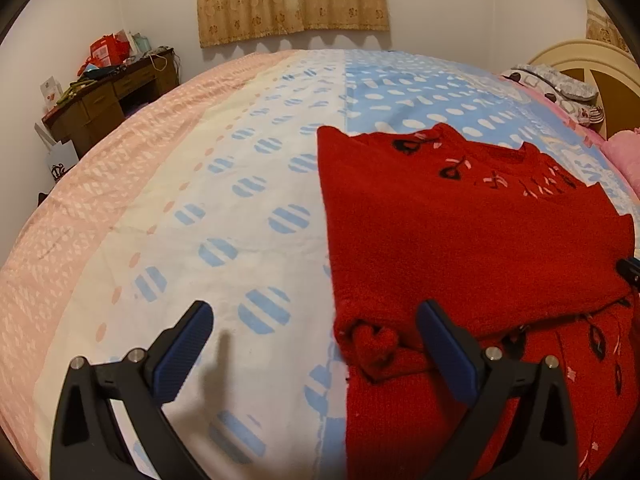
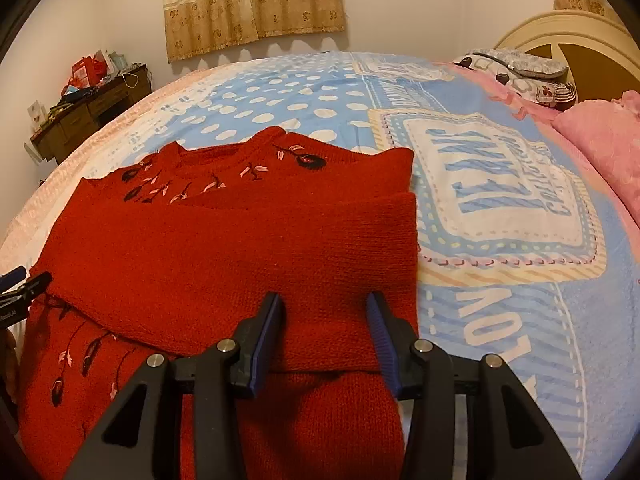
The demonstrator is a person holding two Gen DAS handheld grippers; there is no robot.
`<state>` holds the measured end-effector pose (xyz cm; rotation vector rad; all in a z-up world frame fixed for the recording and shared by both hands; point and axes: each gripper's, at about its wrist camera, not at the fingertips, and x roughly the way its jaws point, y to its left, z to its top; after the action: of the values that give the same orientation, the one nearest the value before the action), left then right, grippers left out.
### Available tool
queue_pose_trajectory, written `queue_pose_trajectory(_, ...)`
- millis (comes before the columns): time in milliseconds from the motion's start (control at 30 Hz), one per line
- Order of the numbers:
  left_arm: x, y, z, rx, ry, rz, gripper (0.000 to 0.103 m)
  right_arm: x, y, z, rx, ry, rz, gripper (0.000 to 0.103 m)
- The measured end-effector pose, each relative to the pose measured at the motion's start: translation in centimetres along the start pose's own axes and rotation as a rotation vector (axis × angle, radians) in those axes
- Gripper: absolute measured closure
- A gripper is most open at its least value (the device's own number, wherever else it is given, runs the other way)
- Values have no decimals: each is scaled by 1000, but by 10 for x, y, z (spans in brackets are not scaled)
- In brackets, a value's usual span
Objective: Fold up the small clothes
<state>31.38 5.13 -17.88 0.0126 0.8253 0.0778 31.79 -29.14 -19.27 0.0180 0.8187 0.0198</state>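
A: Where is the red sweater?

B: Spread on the bed, filling the centre and lower left of the right wrist view, one sleeve folded across its body.

A: And the left claw?

B: Spread wide, gripping nothing, at the sweater's left edge near a bunched cuff.

A: The right claw?

B: Parted, fingers over the folded sleeve, not pinching it.

The sweater lies on the bed; pillows sit far right by the headboard, a desk far left
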Motion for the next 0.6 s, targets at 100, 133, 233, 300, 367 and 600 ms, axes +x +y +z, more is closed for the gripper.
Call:
queue_pose_trajectory(100,-3,1,-4,10,-4,-17,0,-9,1,-3,13,-18,20,54)
queue_pose_trajectory(133,-3,1,-5,11,-1,-21,0,-10,1,-3,12,-22,25,53)
queue_pose_trajectory(233,-6,0,-8,21,9,-26,0,-14,3,-6,0,-40,27,53)
queue_pose_trajectory(300,-10,0,-11,25,22,-33,0,-21,1,-6,21,-47,44,53)
queue_pose_trajectory(367,-15,1,-16,30,23,-36,0,-27,-1,-7,41,-47,62,53)
queue_pose_trajectory(600,-35,4,-39,24,33,-76,0,-52,8,-30,-8,-13,80,51)
